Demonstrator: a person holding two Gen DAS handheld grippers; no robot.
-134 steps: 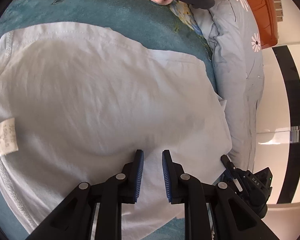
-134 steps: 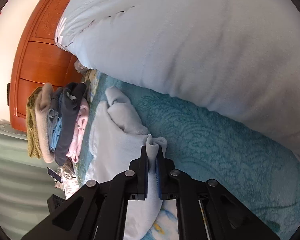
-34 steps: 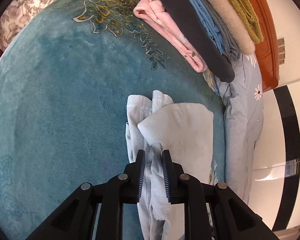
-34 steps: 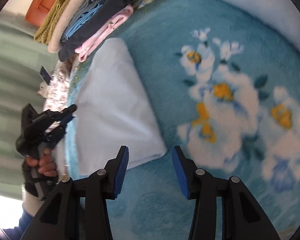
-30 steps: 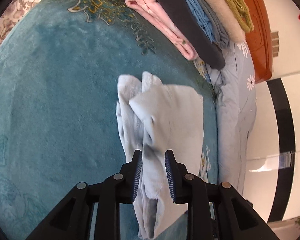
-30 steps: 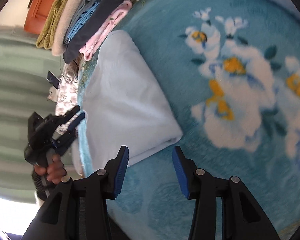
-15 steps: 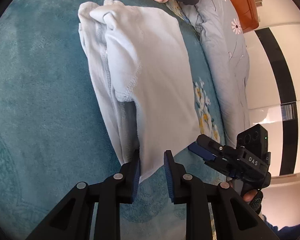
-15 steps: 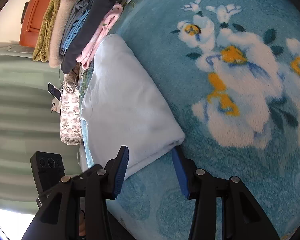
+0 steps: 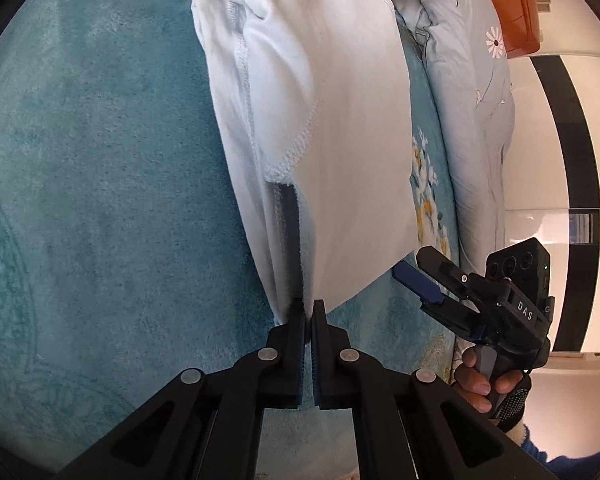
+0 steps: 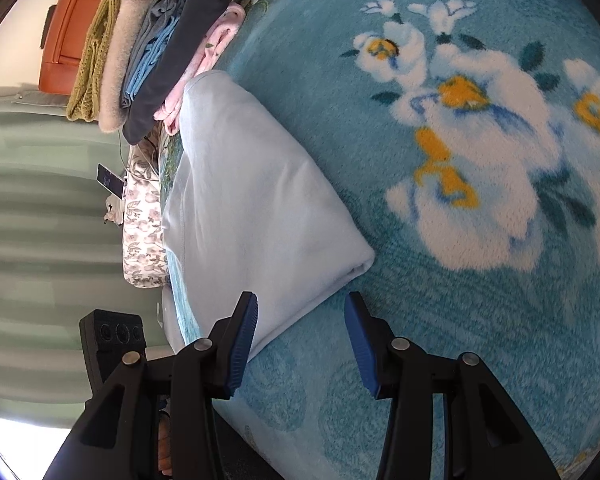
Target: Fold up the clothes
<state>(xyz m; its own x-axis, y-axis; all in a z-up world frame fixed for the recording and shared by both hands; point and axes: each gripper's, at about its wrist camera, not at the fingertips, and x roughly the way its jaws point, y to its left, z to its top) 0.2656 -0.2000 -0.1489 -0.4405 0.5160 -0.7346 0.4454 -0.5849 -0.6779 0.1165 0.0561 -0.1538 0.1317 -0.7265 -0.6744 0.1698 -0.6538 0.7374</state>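
A pale blue garment point(image 9: 332, 128) lies folded into a long rectangle on the teal floral blanket point(image 9: 100, 200). It also shows in the right wrist view point(image 10: 244, 208). My left gripper point(image 9: 308, 312) is shut on the garment's near edge, with a fold of cloth between its blue pads. My right gripper point(image 10: 300, 320) is open and empty, just short of the garment's near corner; it also shows in the left wrist view point(image 9: 420, 280), to the right of the garment.
A stack of folded clothes point(image 10: 156, 48), olive, beige, blue, dark grey and pink, lies past the garment's far end. A light blue duvet point(image 9: 472, 92) runs along the right. A wooden headboard point(image 9: 508, 4) stands behind. A phone point(image 10: 110, 180) rests near a floral sheet.
My left gripper pulled back along the garment from its far bunched end to its near edge and closed on it. My right gripper stayed open and came closer to the near corner.
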